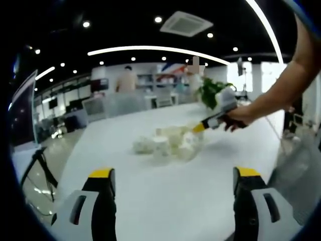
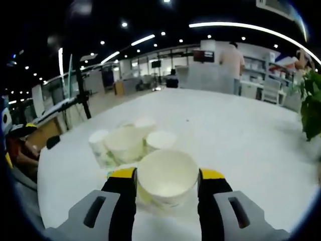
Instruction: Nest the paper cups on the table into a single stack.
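Note:
Several white paper cups [image 1: 168, 143] lie in a loose cluster in the middle of the white table [image 1: 165, 201]. In the left gripper view my left gripper [image 1: 174, 174] is open, well short of the cluster, with nothing between its jaws. My right gripper [image 1: 200, 126], held by a hand [image 1: 235, 118], reaches the cluster's right edge. In the right gripper view my right gripper [image 2: 167, 174] has its jaws against both sides of an upright paper cup [image 2: 167, 183] with its mouth up. Just beyond stand more cups [image 2: 125, 143], one with its bottom up [image 2: 160, 140].
A potted plant [image 1: 210, 93] [image 2: 312, 105] stands at the table's far side. A black tripod stand [image 1: 40, 165] rises off the table's left edge. People [image 2: 233, 60] stand among office desks far behind. White table surface [image 2: 241, 130] stretches around the cups.

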`<state>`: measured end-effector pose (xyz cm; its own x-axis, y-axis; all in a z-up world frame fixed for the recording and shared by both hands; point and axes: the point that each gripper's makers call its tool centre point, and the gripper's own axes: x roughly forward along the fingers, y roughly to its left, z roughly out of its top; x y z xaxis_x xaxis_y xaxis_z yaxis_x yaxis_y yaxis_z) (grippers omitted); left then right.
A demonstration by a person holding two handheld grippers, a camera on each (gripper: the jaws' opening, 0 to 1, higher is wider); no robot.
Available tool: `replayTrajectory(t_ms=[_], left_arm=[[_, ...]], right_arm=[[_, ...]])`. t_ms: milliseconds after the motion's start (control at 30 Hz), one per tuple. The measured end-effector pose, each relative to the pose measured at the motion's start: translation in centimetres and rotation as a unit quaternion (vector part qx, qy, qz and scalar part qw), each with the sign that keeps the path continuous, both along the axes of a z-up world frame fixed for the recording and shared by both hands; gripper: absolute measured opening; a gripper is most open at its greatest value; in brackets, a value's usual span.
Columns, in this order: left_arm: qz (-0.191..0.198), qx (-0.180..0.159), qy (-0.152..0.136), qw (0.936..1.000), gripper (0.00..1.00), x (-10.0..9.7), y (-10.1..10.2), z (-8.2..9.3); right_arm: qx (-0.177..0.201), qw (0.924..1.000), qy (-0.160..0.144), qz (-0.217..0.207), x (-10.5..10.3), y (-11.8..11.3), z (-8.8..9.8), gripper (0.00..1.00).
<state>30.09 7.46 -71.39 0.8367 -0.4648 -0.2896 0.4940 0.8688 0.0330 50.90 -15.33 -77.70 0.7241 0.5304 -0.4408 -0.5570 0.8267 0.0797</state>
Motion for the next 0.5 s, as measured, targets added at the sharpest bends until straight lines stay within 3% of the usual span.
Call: replayTrajectory(t_ms=[500], left_arm=[[-0.003, 0.001, -0.002, 1.0, 0.96, -0.08, -0.14, 0.07]], right_arm=[[-0.001, 0.9999, -0.005, -0.009, 0.15, -0.56, 1.03, 0.44]])
